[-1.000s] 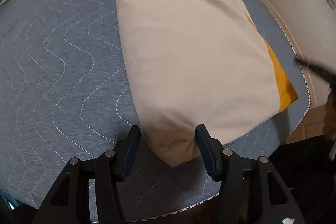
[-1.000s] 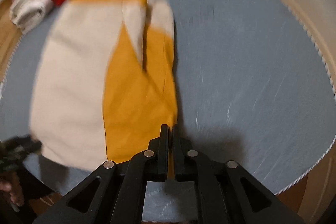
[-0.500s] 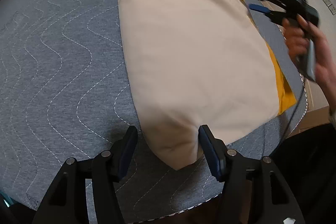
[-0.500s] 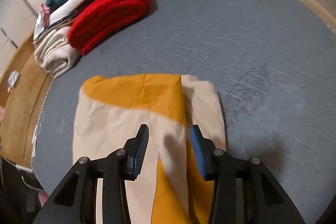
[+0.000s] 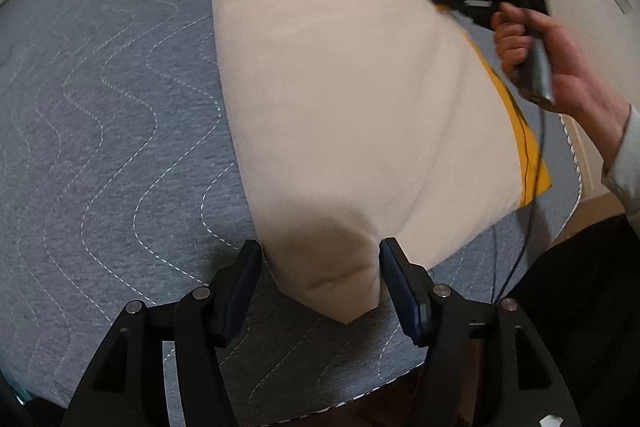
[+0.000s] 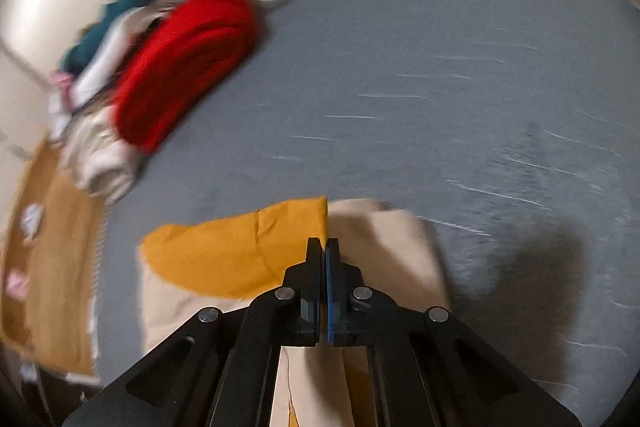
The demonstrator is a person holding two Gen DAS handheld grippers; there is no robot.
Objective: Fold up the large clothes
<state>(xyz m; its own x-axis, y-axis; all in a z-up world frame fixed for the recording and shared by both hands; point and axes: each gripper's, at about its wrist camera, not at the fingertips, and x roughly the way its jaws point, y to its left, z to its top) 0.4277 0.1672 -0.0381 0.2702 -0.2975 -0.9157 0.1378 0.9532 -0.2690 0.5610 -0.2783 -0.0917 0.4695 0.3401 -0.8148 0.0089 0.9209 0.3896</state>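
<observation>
The cream-and-mustard garment (image 5: pixel 352 99) lies folded on the grey quilted bed (image 5: pixel 100 131), and both tools are working its corners. The left gripper (image 5: pixel 320 283) stands spread over the near corner: that cream tip sits between its fingers (image 5: pixel 244 279), which flank the cloth without pinching it as far as I can see. I read this as a hold-in-waiting, keeping the corner lined up while the other hand gets its grip.

The right gripper (image 6: pixel 324 247) has just snapped its fingers together, and they are now clenched. From its own camera their tips sit at the seam where the mustard panel meets the cream, at the far end of the garment; from the left camera its tips reach the mustard edge. The blur keeps me from saying for certain that cloth is caught, though a pinch on that edge looks likely. The person's hand (image 5: pixel 560 67) wraps the handle, with a cable trailing down past the garment's right side.

Ahead of the right fingers the bed is bare and wide, good room for carrying the edge across. To their far left, well apart, sits a pile with a red folded piece (image 6: pixel 188 63) on top. Behind the left fingers the bed's stitched edge is close, so I'd say any fold should travel away from it.
</observation>
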